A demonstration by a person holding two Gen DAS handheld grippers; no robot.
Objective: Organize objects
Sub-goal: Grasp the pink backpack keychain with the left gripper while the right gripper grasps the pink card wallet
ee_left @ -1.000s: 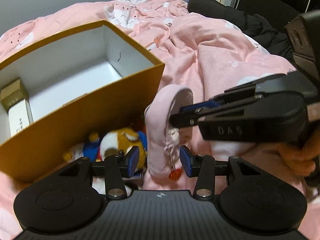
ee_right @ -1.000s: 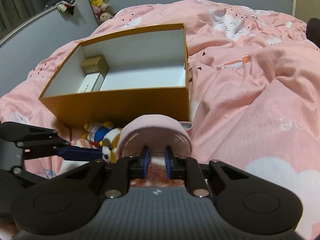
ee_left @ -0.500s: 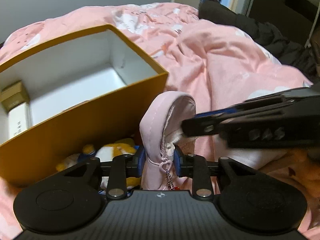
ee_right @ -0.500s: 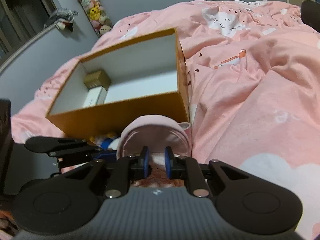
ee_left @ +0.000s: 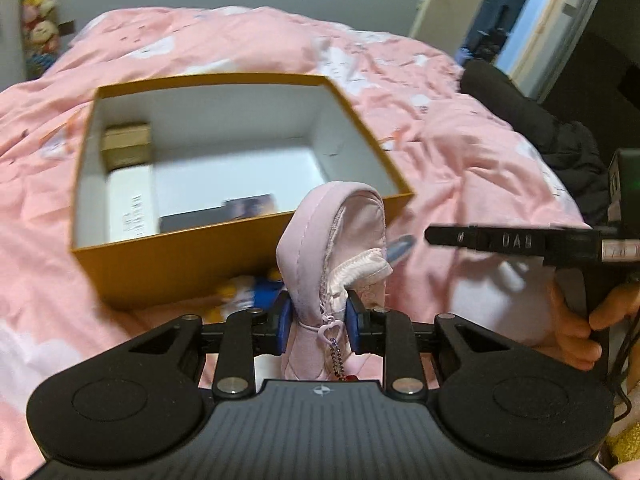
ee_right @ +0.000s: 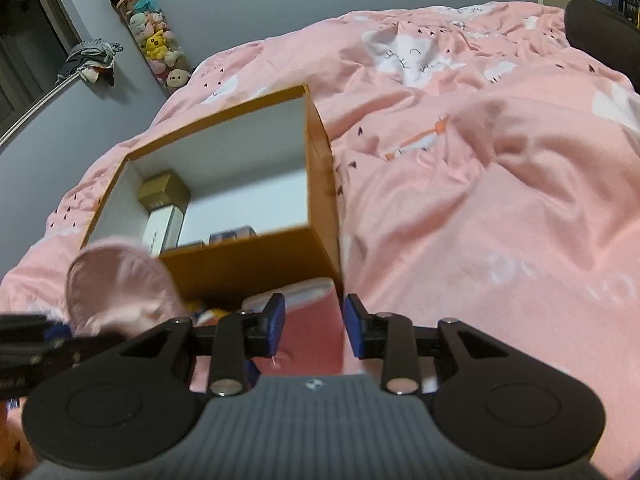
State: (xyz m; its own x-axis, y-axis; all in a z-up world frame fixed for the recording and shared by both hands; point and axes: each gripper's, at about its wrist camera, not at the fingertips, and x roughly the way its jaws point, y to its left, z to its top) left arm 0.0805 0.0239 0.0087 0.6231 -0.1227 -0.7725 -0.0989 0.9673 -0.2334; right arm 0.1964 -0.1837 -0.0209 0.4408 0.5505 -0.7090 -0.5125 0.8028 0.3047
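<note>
My left gripper (ee_left: 318, 316) is shut on a pale pink zip pouch (ee_left: 336, 236) and holds it upright just in front of the open orange box (ee_left: 192, 252). The pouch also shows at the left of the right wrist view (ee_right: 120, 284). My right gripper (ee_right: 314, 324) is open and empty, apart from the pouch, over a pink-and-white flat object (ee_right: 308, 320) by the box's near corner. It shows at the right of the left wrist view (ee_left: 404, 246). The box (ee_right: 256, 264) holds a gold carton (ee_left: 128, 148), a white carton (ee_left: 132, 208) and a dark flat item (ee_left: 216, 216).
A small plush toy (ee_left: 244, 292) lies on the pink duvet (ee_right: 480, 200) against the box's front wall. A dark garment (ee_left: 532, 120) lies at the bed's far right. A tube of plush toys (ee_right: 156, 44) stands by the grey wall.
My left gripper closed on the pouch and lifted it. My right gripper let go of the pouch, opened and drew away to the right.
</note>
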